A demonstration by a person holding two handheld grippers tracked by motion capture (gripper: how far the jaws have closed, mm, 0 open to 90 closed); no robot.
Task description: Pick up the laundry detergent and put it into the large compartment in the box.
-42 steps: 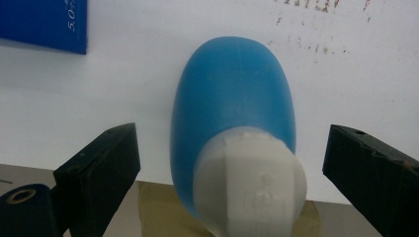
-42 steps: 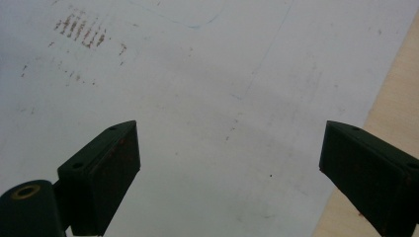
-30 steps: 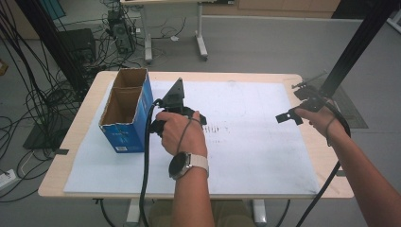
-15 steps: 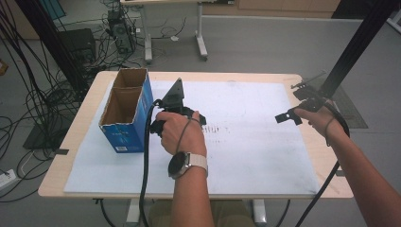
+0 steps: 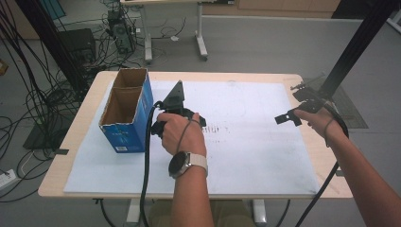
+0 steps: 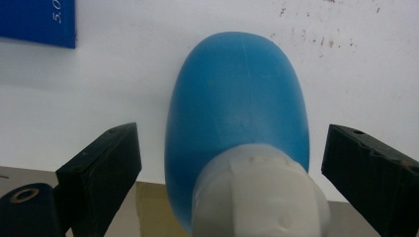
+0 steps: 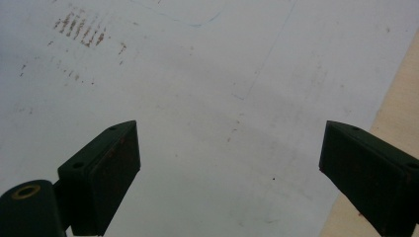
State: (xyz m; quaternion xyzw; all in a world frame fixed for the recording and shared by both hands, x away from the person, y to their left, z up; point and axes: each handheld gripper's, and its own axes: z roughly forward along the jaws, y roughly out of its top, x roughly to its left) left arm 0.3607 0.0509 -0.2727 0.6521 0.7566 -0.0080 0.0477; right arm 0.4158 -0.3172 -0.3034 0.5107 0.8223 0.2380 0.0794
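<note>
Nothing has moved: left gripper (image 6: 230,163) stays spread around the blue bottle (image 6: 237,108).

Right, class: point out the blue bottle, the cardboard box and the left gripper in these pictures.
blue bottle (image 6: 237,98), left gripper view, on its rounded blue body.
cardboard box (image 5: 124,137), high view, on its blue front wall.
left gripper (image 6: 230,163), left gripper view, midway between its open jaws.

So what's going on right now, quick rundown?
Left gripper open, jaws either side of blue bottle, pads not touching. Right gripper open, nothing between its jaws, over white sheet. Blue box stands beside the left hand.
</note>
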